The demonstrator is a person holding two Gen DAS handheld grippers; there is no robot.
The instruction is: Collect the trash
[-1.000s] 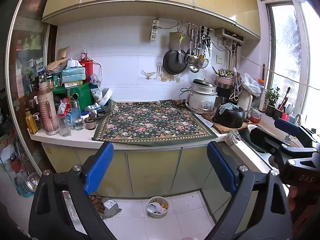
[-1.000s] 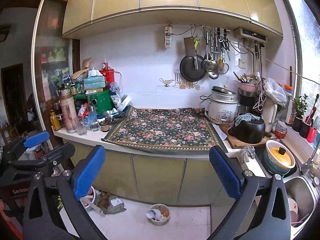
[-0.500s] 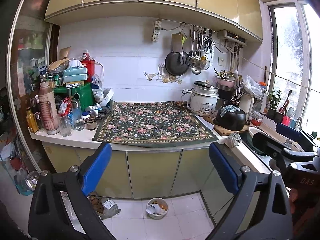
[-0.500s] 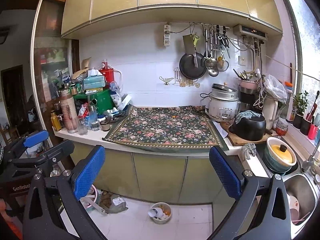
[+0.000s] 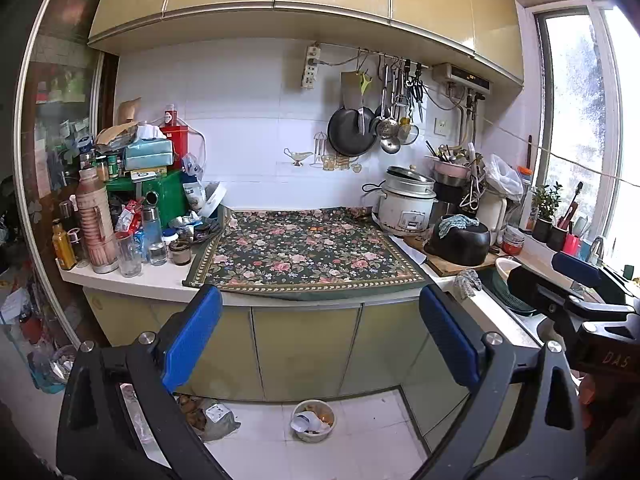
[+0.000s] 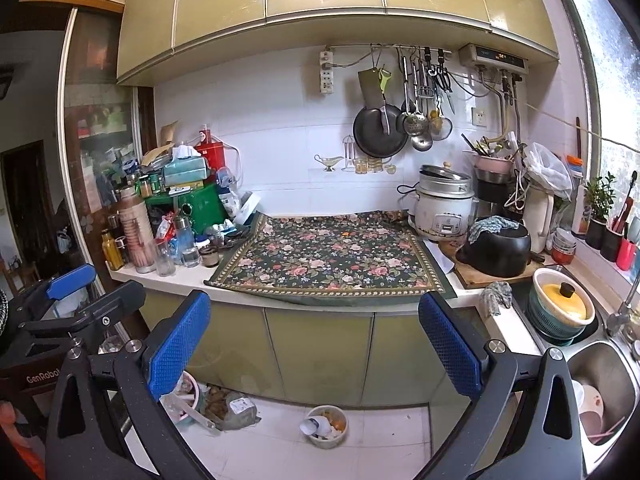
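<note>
A small bowl of scraps (image 5: pixel 313 420) is seen on the white tiled floor (image 5: pixel 360 452), below and ahead of the left gripper (image 5: pixel 320 340), whose blue-padded fingers (image 5: pixel 192 336) are spread wide apart with nothing between them. The right gripper (image 6: pixel 316 344) is likewise held open and empty, the same bowl lying low between its fingers in its own view. Bare floor tiles are left in front of the bowl, bounded behind by the yellow-green cabinet doors (image 5: pixel 304 344) under the white counter edge (image 5: pixel 120 284). A crumpled grey bag (image 5: pixel 216 420) is found on the floor just left of the bowl — against the cabinet base. On the counter a floral cloth (image 5: pixel 308 256) is spread, its front hem hanging over the edge. To its left bottles and jars (image 5: pixel 120 232) are crowded; to its right a rice cooker (image 5: pixel 406 206) and a black pot (image 5: pixel 460 242) are set, with a sink (image 6: pixel 600 380) further right.
</note>
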